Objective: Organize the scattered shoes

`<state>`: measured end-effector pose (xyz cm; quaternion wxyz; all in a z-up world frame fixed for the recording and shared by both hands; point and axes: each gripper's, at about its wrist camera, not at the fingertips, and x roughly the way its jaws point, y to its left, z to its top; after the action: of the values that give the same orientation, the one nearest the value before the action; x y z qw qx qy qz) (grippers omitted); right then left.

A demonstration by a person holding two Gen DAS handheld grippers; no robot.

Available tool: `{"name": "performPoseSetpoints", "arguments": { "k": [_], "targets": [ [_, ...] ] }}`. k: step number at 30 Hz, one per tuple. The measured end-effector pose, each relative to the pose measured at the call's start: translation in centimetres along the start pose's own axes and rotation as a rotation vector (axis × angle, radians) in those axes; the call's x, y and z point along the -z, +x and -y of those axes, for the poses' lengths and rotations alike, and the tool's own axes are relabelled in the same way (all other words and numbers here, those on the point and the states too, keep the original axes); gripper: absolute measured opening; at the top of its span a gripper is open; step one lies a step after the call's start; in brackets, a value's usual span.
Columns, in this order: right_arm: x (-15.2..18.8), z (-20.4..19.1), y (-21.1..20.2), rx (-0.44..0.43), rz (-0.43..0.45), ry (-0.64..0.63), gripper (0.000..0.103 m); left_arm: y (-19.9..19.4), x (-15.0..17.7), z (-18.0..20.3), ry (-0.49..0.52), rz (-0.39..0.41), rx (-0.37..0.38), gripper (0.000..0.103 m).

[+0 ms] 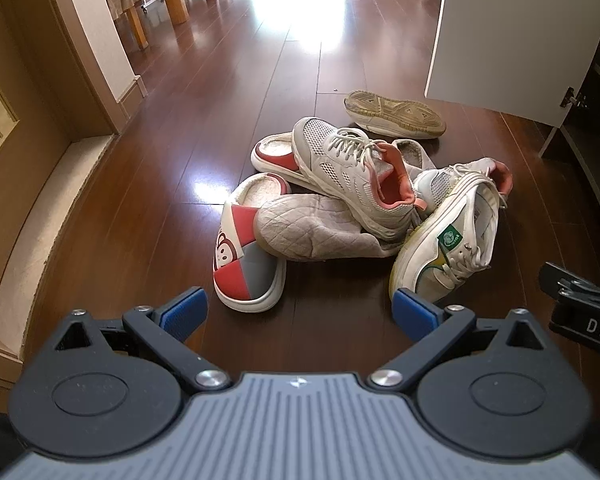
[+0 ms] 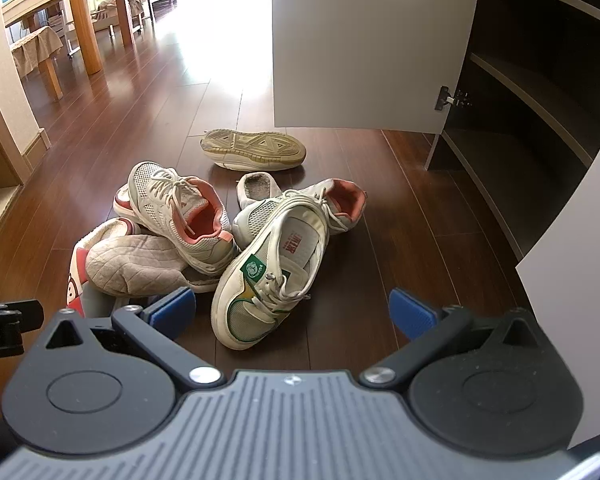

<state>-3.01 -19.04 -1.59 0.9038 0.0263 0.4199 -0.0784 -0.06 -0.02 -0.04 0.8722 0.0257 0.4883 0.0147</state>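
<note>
Nothing has been tidied yet, judging by how things lie: your left hand-held gripper [image 1: 300,312] and your right hand-held gripper [image 2: 292,316] both hover above the floor [image 1: 140,208] with their blue pads spread wide and nothing between them. Nearest your left one lies the red-and-grey cartoon slipper [image 1: 248,264], with a grey quilted slipper [image 1: 308,228] draped over its edge; nearest your right one sits the white sneaker with the green badge [image 2: 268,276], tipped on its side against the heap. Behind these, two mesh sneakers with pink lining [image 1: 356,176] [image 2: 332,200] rest on the other slippers, and farther off a lone sneaker lies sole-up [image 2: 254,154], apart from the pile. Beyond it the shoe cabinet [image 2: 532,100] stands with its white door [image 2: 364,48] swung open, and what shows of its dark shelves looks bare, so every shoe is probably still to go in. Pairs are tangled and partly buried, so you cannot tell the exact count, and the shelves' right ends are cut off from view.
</note>
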Motion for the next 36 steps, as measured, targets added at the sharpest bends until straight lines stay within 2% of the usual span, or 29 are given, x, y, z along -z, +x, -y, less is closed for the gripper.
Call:
{"name": "performPoseSetpoints", "arguments": {
  "k": [36],
  "targets": [
    [0.0, -0.4, -0.2, 0.013, -0.005, -0.019, 0.102, 0.3, 1.5, 0.4, 0.015, -0.002, -0.012, 0.101]
  ]
}}
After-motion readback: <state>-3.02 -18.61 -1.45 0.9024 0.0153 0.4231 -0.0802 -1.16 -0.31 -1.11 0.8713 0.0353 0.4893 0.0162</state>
